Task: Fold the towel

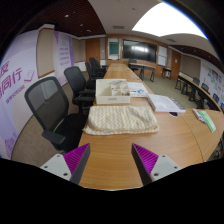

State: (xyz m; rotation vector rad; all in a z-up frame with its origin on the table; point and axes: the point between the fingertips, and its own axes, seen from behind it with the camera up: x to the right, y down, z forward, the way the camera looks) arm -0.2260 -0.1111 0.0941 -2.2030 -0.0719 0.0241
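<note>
Cream knitted towel, frame centre on the wooden bench: long axis crosswise, lying beyond and centred ahead of the tongs, which are released, holding nothing.

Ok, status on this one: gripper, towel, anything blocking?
Gripper open, empty, above the table. Towel flat beyond the fingers, untouched. White box behind it; path clear.

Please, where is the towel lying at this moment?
In the gripper view, the towel lies folded on the wooden table, beyond the open hand-held gripper, in front of a white box and beside a black chair.
</note>
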